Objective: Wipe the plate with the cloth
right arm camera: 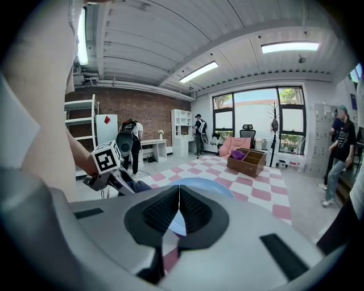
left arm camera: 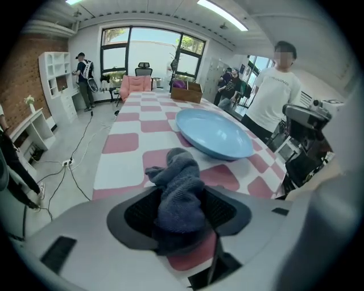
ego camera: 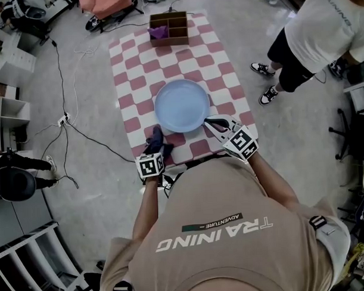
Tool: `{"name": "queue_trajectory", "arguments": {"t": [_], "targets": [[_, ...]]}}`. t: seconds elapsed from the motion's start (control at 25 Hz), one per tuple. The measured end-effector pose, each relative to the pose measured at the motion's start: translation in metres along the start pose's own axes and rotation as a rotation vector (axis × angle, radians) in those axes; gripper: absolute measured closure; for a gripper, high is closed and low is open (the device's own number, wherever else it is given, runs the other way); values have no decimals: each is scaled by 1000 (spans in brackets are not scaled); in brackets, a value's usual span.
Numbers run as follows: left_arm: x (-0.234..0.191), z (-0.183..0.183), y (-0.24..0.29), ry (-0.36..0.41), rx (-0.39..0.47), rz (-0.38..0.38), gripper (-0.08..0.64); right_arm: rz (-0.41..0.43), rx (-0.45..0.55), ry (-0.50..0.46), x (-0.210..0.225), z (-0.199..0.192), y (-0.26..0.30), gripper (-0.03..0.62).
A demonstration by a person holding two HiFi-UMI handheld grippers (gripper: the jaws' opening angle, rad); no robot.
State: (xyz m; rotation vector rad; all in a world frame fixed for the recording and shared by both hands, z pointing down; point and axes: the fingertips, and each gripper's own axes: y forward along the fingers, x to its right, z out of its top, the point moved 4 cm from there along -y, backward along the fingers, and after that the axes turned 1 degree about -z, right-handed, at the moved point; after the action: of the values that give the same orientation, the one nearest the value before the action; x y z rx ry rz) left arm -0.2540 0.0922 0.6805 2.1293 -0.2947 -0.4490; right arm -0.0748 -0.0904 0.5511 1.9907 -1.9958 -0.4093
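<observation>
Your L gripper is part open, jaws loose round the cloth, which is bunched on the table just beside the plate. R gripper is closed & empty at the plate's rim. No wiping under way; prob. all still to do.

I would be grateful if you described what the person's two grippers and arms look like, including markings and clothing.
The left gripper and the right gripper each have a pale grey moulded body, black ribbed pads set in dark surrounds, and a white cube with black square markers. The person wears a tan short-sleeved T-shirt with white lettering, and the forearms are uncovered.
</observation>
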Motion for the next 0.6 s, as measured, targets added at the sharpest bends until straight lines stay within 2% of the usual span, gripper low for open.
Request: {"name": "queue_trajectory", "arguments": {"t": [0.44,0.6], "targets": [[5,32,-60,-101,186,-19,304,12,22,8,-4,0,3,574],[11,63,-85,-62,276,-10,304,10,35,-2,0,4,3,574]]}}
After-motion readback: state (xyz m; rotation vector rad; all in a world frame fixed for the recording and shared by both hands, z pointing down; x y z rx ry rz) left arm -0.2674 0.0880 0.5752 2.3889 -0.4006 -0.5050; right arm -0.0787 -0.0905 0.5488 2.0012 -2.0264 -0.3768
